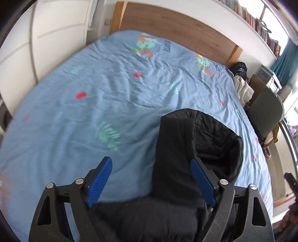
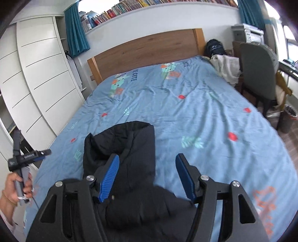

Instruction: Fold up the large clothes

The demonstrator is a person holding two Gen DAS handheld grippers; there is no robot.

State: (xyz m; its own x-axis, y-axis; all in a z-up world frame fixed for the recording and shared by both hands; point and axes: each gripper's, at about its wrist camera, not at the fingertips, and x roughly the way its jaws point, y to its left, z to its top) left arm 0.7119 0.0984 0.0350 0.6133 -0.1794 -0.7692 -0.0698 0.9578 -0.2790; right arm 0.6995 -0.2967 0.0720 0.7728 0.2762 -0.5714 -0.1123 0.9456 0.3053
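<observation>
At the near edge of the bed (image 2: 214, 119) lies the black jacket (image 2: 128, 158), partly folded. Both the left gripper (image 1: 150, 178) and right gripper (image 2: 147, 173) hover above it, fingers apart, gripping nothing. Next, I'd say: pick an edge and clamp.

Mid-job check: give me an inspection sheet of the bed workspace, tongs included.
Surface: blue patterned bedsheet, wrinkled, covering the bed.
Job's things: black padded jacket lying on the near part of the sheet, partly folded over itself.
Clutter: cream cloth bundle and dark bag at the far corner by the headboard.
Tongs: left tongs open above the jacket, pads not pressing it; right tongs open, jacket beneath, not gripped.
Cables: nothing seen.
Surroundings: wooden headboard, white wardrobe, grey chair, bookshelf above, teal curtains.
</observation>
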